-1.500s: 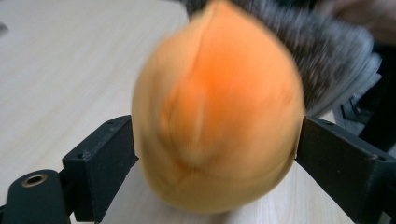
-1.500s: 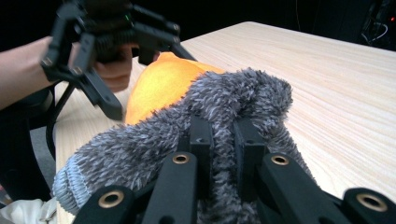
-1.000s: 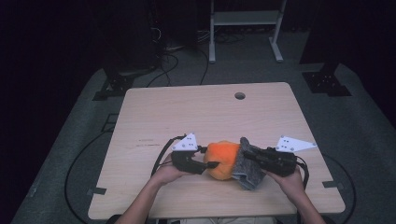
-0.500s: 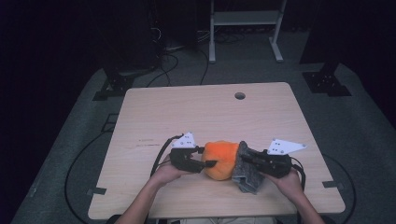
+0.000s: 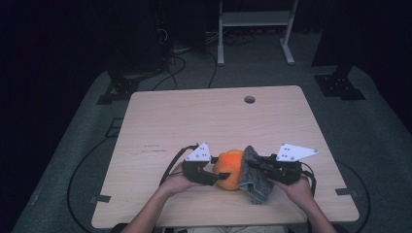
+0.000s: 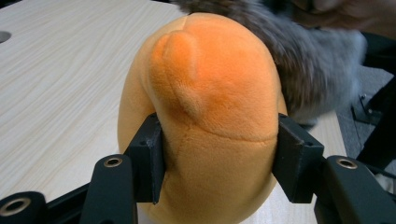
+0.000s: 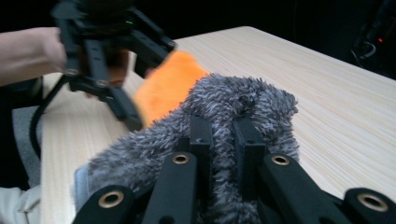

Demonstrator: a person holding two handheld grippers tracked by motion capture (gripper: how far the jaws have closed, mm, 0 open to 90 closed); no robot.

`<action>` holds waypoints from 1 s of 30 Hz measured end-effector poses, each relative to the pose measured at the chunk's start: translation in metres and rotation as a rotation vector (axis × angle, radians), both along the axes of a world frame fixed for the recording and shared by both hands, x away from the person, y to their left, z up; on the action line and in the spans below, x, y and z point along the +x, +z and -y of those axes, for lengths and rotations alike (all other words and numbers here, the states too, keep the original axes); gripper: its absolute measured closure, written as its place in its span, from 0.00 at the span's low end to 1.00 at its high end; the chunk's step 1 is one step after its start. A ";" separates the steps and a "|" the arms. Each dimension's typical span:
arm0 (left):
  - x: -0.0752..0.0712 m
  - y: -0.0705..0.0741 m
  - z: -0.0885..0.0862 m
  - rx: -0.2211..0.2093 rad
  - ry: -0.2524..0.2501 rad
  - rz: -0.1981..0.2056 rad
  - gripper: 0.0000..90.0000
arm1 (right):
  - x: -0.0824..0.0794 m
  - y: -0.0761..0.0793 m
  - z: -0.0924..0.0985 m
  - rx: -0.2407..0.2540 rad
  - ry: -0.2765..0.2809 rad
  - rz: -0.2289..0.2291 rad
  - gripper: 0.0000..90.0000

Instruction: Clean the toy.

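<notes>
Two claws are working at the pale wooden desk's six o'clock edge: I'm clamping my left claw on the round orange plush toy while my right claw is pinching the shaggy grey fur cloth at its three o'clock. Wiping or wrapping probably comes next.

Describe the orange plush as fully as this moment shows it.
The orange plush is a rounded, egg-shaped soft toy of short, velvety pile, with a small raised flap and a curved seam on its upper side. It sits near the front edge of the wooden table, between the two hands. The left gripper clamps it, pads denting both flanks. A grey furry cloth, pinched by the right gripper, presses against its far side.
</notes>
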State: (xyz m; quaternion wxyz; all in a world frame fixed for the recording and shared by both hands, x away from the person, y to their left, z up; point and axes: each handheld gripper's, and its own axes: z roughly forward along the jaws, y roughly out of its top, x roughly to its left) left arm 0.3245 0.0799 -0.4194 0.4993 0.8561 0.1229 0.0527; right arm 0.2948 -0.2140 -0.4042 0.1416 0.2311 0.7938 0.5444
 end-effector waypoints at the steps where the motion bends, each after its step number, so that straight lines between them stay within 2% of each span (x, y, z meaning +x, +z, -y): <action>1: -0.001 0.000 0.001 0.006 -0.007 0.006 0.48 | 0.001 0.000 0.002 -0.002 -0.009 -0.003 0.89; 5: -0.004 0.000 0.003 0.018 -0.031 0.026 0.48 | 0.006 0.000 0.012 0.007 -0.041 -0.012 0.89; 8: -0.005 0.001 0.003 0.026 -0.037 0.036 0.44 | 0.008 -0.001 0.014 0.012 -0.027 -0.041 0.89; 9: -0.004 0.002 0.004 0.018 -0.024 0.027 0.38 | 0.008 -0.002 0.014 0.008 -0.025 -0.046 0.89; 10: -0.003 0.003 0.004 0.008 -0.009 0.002 0.30 | 0.008 -0.002 0.014 -0.002 -0.020 -0.045 0.89; 11: -0.001 0.004 0.004 -0.007 0.000 -0.024 0.25 | 0.007 -0.003 0.013 -0.017 -0.019 -0.047 0.89; 12: -0.001 0.004 0.004 -0.011 0.005 -0.028 0.24 | 0.006 -0.004 0.014 -0.021 -0.021 -0.049 0.89; 17: -0.005 0.002 0.008 -0.007 -0.008 0.012 0.39 | 0.002 0.001 0.013 -0.015 0.011 -0.039 0.89; 21: -0.007 0.000 0.012 -0.002 0.003 0.019 0.43 | -0.008 0.009 -0.007 -0.006 0.092 0.010 0.89; 23: -0.007 0.000 0.010 -0.004 0.008 0.014 0.44 | -0.010 0.012 -0.014 -0.014 0.108 0.029 0.89; 26: -0.006 0.000 0.009 -0.013 0.005 -0.003 0.45 | -0.007 0.010 -0.010 -0.013 0.101 0.018 0.89; 29: -0.004 0.000 0.007 -0.021 -0.002 -0.013 0.45 | -0.003 0.006 0.001 -0.031 0.056 0.004 0.89; 30: -0.004 0.000 0.006 -0.021 -0.004 -0.016 0.45 | -0.003 0.005 0.005 -0.050 0.038 0.004 0.89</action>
